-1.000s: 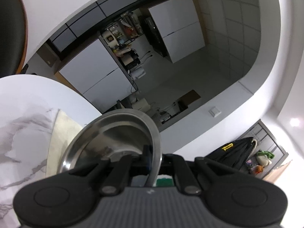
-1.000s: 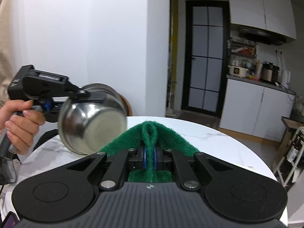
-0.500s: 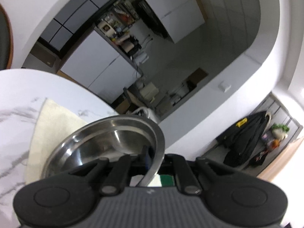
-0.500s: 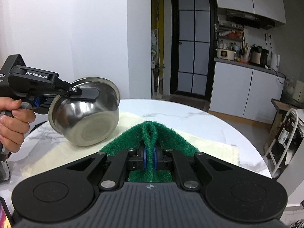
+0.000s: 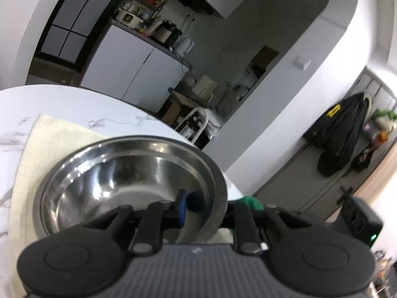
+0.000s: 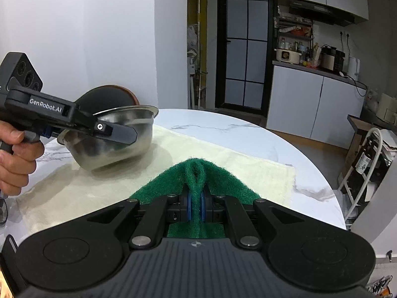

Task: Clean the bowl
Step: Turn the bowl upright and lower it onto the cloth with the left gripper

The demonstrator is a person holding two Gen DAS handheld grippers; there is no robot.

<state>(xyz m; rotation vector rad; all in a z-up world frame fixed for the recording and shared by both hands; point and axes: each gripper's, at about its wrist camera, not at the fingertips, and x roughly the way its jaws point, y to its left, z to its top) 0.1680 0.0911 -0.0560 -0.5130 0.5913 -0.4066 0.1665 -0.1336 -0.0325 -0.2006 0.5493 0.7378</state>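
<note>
A round marble tabletop (image 6: 248, 134) is seen, with a cream cloth (image 6: 223, 156) spread flat across it. Behind the tabletop a dark-framed glass door (image 6: 244, 42) is set in the wall, and white cabinets (image 6: 312, 101) stand to its right, their counter crowded with appliances (image 6: 327, 59). A dark chair back (image 6: 109, 96) is visible at the far edge. A black coat (image 5: 340, 134) is hung by the wall

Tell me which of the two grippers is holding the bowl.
The left gripper: it is clamped on the rim of the steel bowl, over the cream cloth. The right gripper pinches the green scouring pad.
</note>
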